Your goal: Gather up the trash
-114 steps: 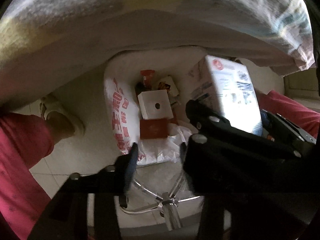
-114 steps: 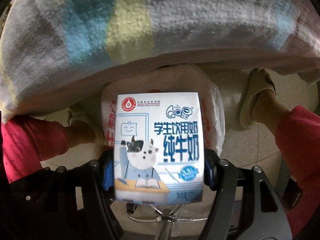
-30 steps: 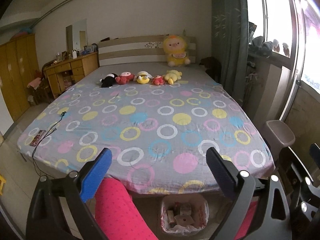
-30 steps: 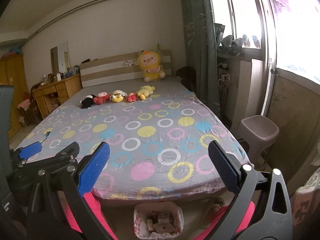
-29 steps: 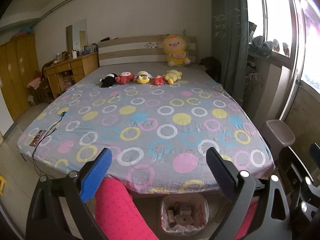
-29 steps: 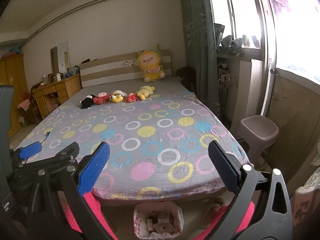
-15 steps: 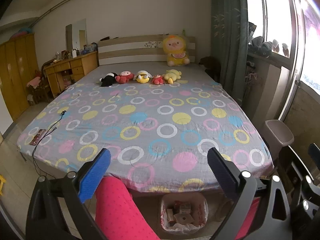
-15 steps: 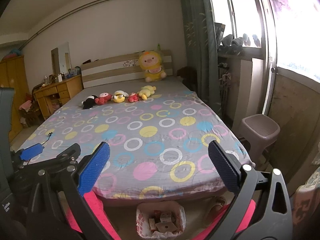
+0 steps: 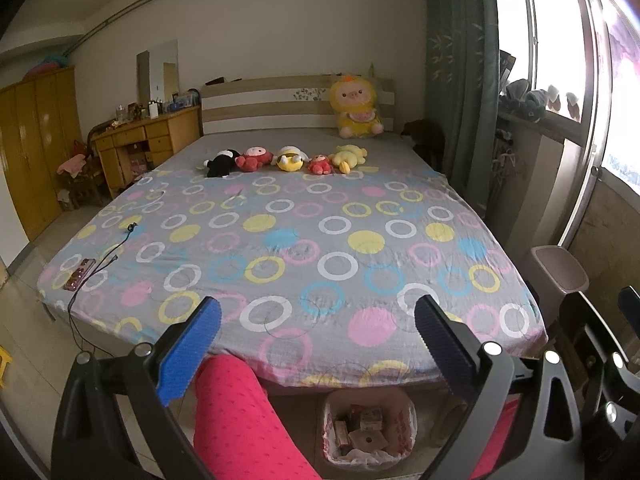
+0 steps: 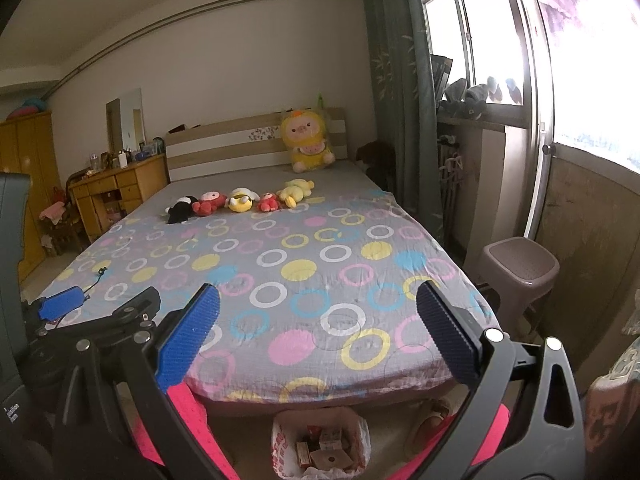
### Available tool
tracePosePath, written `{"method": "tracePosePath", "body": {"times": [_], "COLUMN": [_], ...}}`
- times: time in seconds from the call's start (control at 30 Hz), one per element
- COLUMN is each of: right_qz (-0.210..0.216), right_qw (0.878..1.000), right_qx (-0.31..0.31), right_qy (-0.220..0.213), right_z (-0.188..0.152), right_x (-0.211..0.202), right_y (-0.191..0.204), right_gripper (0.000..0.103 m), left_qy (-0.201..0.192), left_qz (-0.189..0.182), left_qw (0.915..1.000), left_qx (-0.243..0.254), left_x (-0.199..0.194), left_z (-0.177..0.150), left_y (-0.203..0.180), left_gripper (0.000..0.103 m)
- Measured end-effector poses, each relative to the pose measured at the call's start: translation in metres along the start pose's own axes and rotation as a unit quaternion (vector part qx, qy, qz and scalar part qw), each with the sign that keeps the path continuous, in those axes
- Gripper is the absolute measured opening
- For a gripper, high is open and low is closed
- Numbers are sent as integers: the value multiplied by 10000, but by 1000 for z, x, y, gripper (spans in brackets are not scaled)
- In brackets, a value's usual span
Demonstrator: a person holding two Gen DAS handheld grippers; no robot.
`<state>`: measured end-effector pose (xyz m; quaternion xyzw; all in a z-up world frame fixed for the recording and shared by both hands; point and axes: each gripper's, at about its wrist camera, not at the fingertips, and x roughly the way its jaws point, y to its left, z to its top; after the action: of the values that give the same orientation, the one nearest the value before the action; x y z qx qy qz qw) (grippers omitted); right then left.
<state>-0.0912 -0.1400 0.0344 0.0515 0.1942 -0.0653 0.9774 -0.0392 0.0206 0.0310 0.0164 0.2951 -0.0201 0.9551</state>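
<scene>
At the foot of a wide bed (image 9: 304, 240) dressed in a grey sheet of coloured rings, a seated person in bright pink trousers (image 9: 240, 420) holds two handheld grippers level over the mattress edge. Both the left gripper (image 9: 316, 344) and the right gripper (image 10: 318, 340) have their blue-padded fingers spread wide, with nothing between them.

Below them, on the tiled floor between the person's knees, stands the trash bag (image 9: 406, 420), a white plastic carrier with red print, its mouth open. Small cartons and card boxes (image 9: 362, 432) lie heaped inside; the right wrist view shows the same bag (image 10: 358, 432) directly under that gripper. The bag sits under and just ahead of both tools, touched by neither.

Judging by its crumpled rim, the bag is thin, soft and light, likely to sag and slip if pinched on a flat wall; a gathered fold at the rim or a handle loop looks the surest hold. The cartons appear stiff and light, easy to clamp across their flat faces.

Five small plush toys (image 9: 282, 159) line the far end of the bed beneath a large yellow pig doll (image 9: 356, 110), and a mauve plastic stool (image 10: 520, 266) stands by the window. No loose litter is visible on the sheet.
</scene>
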Motion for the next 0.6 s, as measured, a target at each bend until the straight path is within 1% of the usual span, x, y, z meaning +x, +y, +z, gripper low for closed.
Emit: {"method": "tracePosePath", "body": {"times": [0.6], "right_qz": [37], "right_qw": [10000], "right_qx": [29], "right_qy": [-1], "right_z": [0], "right_x": [-1], "right_y": [3], "right_gripper": [96], "left_qy": [6], "left_qz": [30], "left_qw": [10000], "left_qx": [-26], "left_x": [-2], "left_z": [0], "left_y": [-1], "left_gripper": [95]}}
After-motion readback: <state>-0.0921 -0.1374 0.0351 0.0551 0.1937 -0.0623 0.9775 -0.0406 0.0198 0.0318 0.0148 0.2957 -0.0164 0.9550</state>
